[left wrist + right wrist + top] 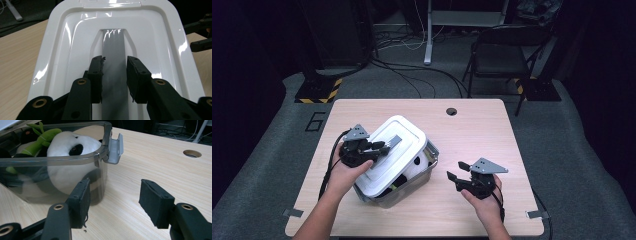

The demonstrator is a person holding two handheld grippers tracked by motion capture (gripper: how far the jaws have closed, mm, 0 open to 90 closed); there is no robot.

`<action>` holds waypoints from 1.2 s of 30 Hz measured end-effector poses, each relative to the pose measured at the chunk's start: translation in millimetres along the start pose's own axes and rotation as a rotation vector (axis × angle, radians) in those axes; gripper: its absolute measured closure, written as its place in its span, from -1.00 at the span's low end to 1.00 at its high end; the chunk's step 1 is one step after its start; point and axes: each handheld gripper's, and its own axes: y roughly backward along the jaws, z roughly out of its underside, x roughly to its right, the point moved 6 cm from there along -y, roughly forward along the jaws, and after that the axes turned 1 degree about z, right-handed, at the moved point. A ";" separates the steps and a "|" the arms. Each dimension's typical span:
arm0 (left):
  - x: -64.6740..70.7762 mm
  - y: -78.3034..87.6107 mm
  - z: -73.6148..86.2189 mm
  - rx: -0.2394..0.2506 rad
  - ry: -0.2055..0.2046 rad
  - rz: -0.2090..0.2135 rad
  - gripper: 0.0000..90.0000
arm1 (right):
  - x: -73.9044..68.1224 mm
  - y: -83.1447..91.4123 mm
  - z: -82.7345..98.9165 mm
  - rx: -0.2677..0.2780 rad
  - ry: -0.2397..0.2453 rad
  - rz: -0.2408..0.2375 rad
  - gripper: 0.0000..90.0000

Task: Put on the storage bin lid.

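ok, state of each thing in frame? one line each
lid: off its seat, lying askew on the bin, held by its grey handle
left gripper: fingers shut on the handle
bin: partly uncovered
side latch: flipped open
panda plush: inside the bin
right gripper: open, holding nothing, beside the bin

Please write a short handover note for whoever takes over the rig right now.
Left gripper: shut on the grey handle of the white lid.
Right gripper: open, holding nothing, beside the clear box on the table.
Box: holds a panda toy; its grey latch is open.
Done: lid gripped, lying askew over the box.
Left: probably seat the lid and close the latch.
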 end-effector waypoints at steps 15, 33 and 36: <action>18.2 -28.0 2.0 -0.063 -0.045 0.037 0.48 | 5.2 10.3 4.6 0.002 -0.016 0.025 -0.08; 17.8 -30.1 20.5 -0.036 -0.039 0.071 0.48 | 5.3 10.2 6.0 0.001 -0.014 0.029 -0.07; 17.6 -29.7 21.8 -0.027 -0.036 0.070 0.48 | 5.0 9.8 6.4 0.000 -0.018 0.028 -0.07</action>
